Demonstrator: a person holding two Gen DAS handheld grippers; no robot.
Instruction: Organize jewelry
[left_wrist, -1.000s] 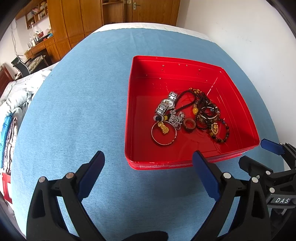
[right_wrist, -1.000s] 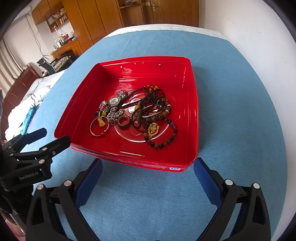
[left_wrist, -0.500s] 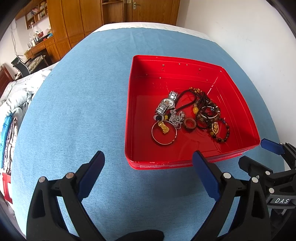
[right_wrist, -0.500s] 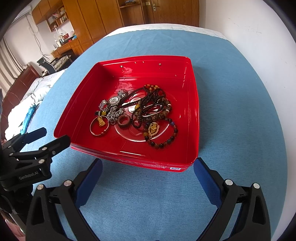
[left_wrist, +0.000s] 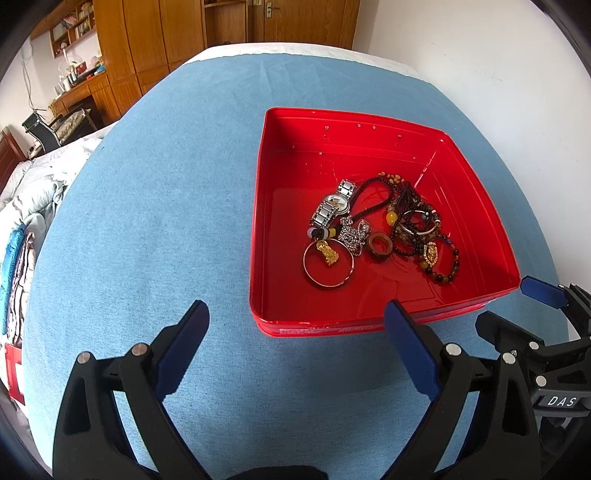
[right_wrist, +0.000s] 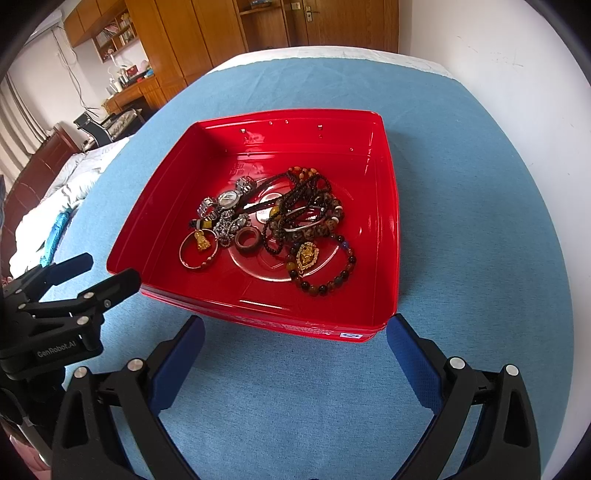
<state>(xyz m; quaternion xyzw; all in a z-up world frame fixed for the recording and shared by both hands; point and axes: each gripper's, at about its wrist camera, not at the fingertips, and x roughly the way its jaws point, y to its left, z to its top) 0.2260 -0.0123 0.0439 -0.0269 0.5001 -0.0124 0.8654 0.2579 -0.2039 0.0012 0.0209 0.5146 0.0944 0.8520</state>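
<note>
A red tray (left_wrist: 476, 192) (right_wrist: 384, 206) sits on a blue cloth. In it lies a heap of jewelry: a silver watch (left_wrist: 334, 205) (right_wrist: 226, 199), a gold bangle (left_wrist: 328, 271) (right_wrist: 194, 256) with a gold pendant inside it, a brown ring (left_wrist: 380, 246) (right_wrist: 247, 240), a silver chain piece (left_wrist: 352, 233), dark bead strands (left_wrist: 413, 218) (right_wrist: 303, 210) and a bead bracelet (left_wrist: 443, 267) (right_wrist: 325, 280). My left gripper (left_wrist: 295, 325) is open and empty, just short of the tray's near left edge. My right gripper (right_wrist: 295, 336) is open and empty at the tray's near edge.
The blue cloth (left_wrist: 147, 206) covers a table beside a white wall (right_wrist: 517, 74) on the right. Wooden cupboards (left_wrist: 166, 37) stand at the back. Bedding (left_wrist: 26, 206) lies to the left, below the table edge.
</note>
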